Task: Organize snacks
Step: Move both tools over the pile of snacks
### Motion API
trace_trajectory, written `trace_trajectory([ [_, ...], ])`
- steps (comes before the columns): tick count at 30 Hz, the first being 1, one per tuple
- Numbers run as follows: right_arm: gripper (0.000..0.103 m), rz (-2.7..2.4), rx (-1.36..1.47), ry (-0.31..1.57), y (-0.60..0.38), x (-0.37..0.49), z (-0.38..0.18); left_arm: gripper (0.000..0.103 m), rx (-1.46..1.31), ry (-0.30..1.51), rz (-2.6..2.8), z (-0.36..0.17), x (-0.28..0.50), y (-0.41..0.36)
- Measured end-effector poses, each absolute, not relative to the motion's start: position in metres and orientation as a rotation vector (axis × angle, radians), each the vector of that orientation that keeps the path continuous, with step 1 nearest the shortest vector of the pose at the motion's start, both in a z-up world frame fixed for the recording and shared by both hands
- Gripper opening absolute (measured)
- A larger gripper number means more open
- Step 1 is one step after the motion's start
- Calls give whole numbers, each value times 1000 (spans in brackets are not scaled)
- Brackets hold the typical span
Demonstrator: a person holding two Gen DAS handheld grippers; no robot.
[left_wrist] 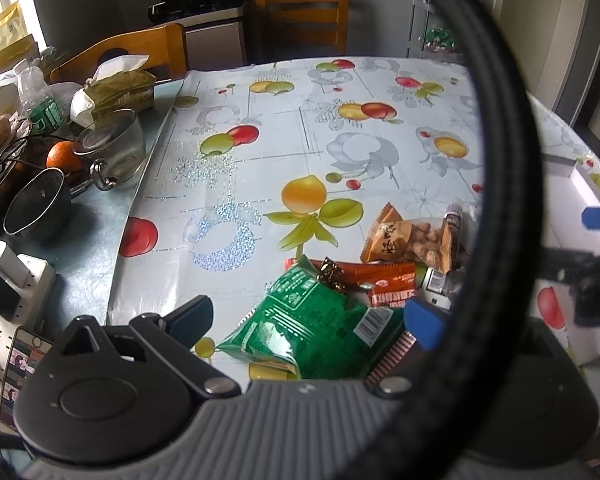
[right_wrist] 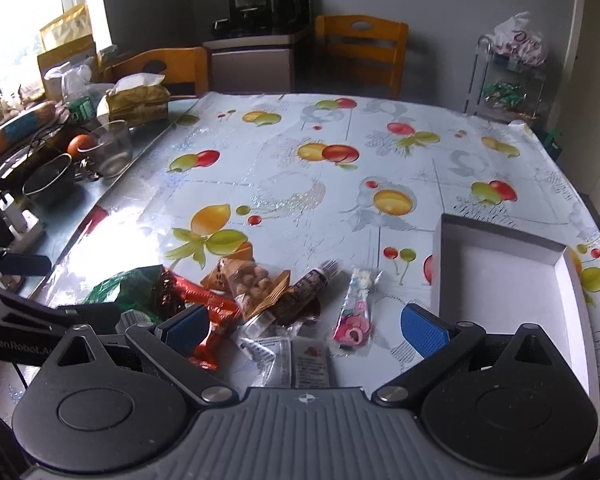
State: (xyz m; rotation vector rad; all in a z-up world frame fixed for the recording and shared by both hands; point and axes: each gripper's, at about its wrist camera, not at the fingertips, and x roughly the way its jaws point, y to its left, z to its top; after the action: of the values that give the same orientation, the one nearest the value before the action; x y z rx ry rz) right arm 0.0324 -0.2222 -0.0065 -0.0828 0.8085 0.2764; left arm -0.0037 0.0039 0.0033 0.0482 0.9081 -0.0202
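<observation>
Both my tools hung spread wide over the snack pile, gripping nothing.

My left tool (left_wrist: pixel 308 320) bracketed the shiny green foil snack bag (left_wrist: pixel 312 320); my right tool (right_wrist: pixel 304 326) straddled the orange wrapper (right_wrist: pixel 212 320) and pink candy sachet (right_wrist: pixel 354 312). Right of them the shallow white cardboard box (right_wrist: pixel 500 280) sat on the fruit-print tabletop (right_wrist: pixel 300 128).

Home dining room, fruit-print tablecloth (right_wrist: pixel 300 168), wooden chairs (right_wrist: pixel 362 48)

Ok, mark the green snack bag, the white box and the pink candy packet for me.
green snack bag (left_wrist: pixel 312 320), left wrist view, middle of its printed face.
white box (right_wrist: pixel 500 280), right wrist view, bare inside floor.
pink candy packet (right_wrist: pixel 354 314), right wrist view, middle of the clear wrapper.
</observation>
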Motion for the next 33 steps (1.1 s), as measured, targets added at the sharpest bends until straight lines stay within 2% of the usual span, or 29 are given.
trace_trajectory([
  [33,103,251,-104,836,-219,33,-11,103,52,947,-5,-1,-3,4],
])
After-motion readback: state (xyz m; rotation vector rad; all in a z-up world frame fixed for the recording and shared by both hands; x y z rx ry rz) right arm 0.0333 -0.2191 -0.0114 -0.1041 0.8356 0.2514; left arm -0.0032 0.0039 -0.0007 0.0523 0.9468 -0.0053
